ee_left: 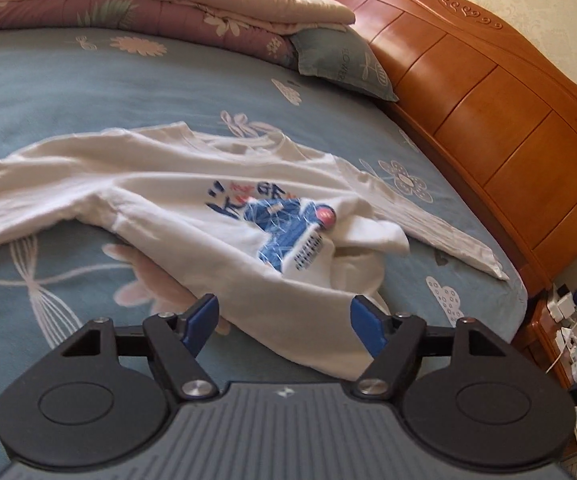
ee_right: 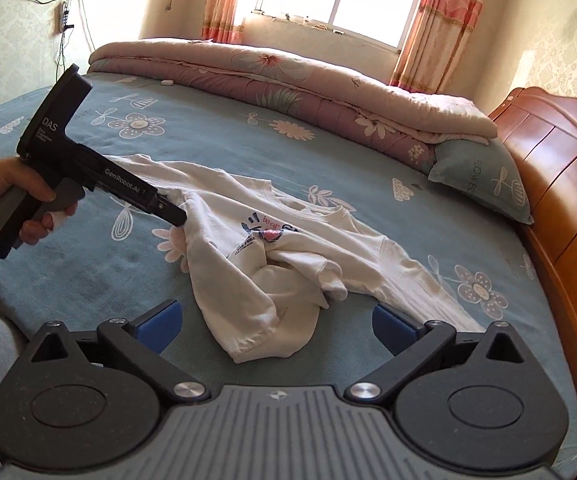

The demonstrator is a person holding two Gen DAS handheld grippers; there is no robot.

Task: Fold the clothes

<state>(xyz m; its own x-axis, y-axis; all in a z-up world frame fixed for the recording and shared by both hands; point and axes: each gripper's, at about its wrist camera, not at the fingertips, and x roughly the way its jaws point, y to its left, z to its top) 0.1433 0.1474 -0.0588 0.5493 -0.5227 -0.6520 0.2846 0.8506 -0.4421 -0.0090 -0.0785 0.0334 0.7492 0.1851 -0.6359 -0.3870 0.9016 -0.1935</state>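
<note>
T-shirt [ee_right: 288, 248] lies crumpled on bed [ee_right: 88, 280], unfolded; left tool [ee_left: 284, 320] and right tool [ee_right: 276, 320] both released, empty; step: spreading; next: grip hem, pull flat.

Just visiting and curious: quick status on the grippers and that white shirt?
Left gripper open, nothing held. Right gripper open, nothing held. White shirt crumpled on the bed sheet, unfolded. Nothing in the way.

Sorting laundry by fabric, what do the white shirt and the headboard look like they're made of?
White shirt: likely soft cotton knit, matte, with limp creases and a ribbed neckline. Headboard: seemingly wood, glossy orange-brown varnish, showing panel seams and a carved top.
</note>
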